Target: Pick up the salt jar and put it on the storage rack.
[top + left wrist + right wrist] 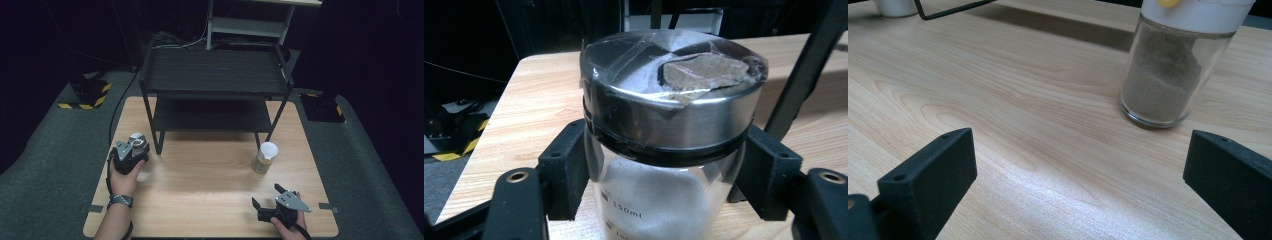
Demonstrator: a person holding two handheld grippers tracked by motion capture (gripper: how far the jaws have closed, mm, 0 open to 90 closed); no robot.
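Note:
A glass jar (pixel 669 115) with a taped steel lid and white powder inside stands on the wooden table (pixel 200 195) at the left. My left gripper (pixel 669 170) is shut on it, its black pads (pixel 566 170) pressing the glass just under the lid. From above, that jar (pixel 137 140) sits beside the rack's left leg with the left gripper (pixel 135 147) around it. A second jar (pixel 1173 65), white-capped and full of brown powder, stands at the right (pixel 265 157). My right gripper (pixel 1083 165) is open on the table short of it, near the front edge (pixel 265 195).
A black two-level shelf rack (pixel 215 75) stands on the far half of the table, its legs (pixel 159 142) close to both jars. A white shelf unit (pixel 250 25) is behind it. Grey carpet surrounds the table.

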